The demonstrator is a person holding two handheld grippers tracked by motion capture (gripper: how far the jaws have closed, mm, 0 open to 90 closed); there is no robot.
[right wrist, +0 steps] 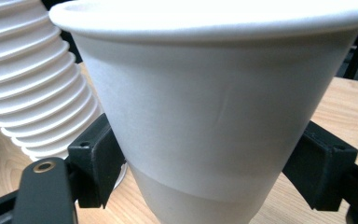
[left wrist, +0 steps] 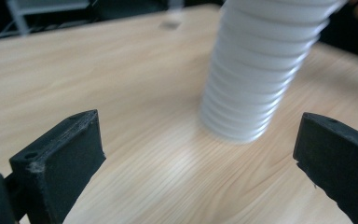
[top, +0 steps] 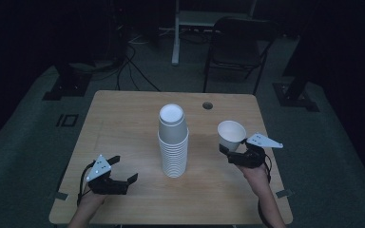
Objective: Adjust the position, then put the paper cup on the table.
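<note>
A tall stack of white paper cups [top: 173, 142] stands upside down in the middle of the wooden table [top: 123, 118]. My left gripper [top: 123, 172] rests low near the front left, open, nothing between its jaws, pointing toward the stack [left wrist: 256, 74]. To the right of the stack, my right gripper [top: 228, 153] is shut on a single white cup [top: 231, 134], held upright and slightly tilted above the table. In the right gripper view the cup [right wrist: 209, 112] sits between both black pads [right wrist: 95, 158], with the stack [right wrist: 32, 79] behind it at the left.
A round cable hole [top: 207, 105] lies in the table near the far edge. Beyond the table stand a dark chair [top: 237, 47] and a white desk leg [top: 176, 33] on the carpet. The room around is dim.
</note>
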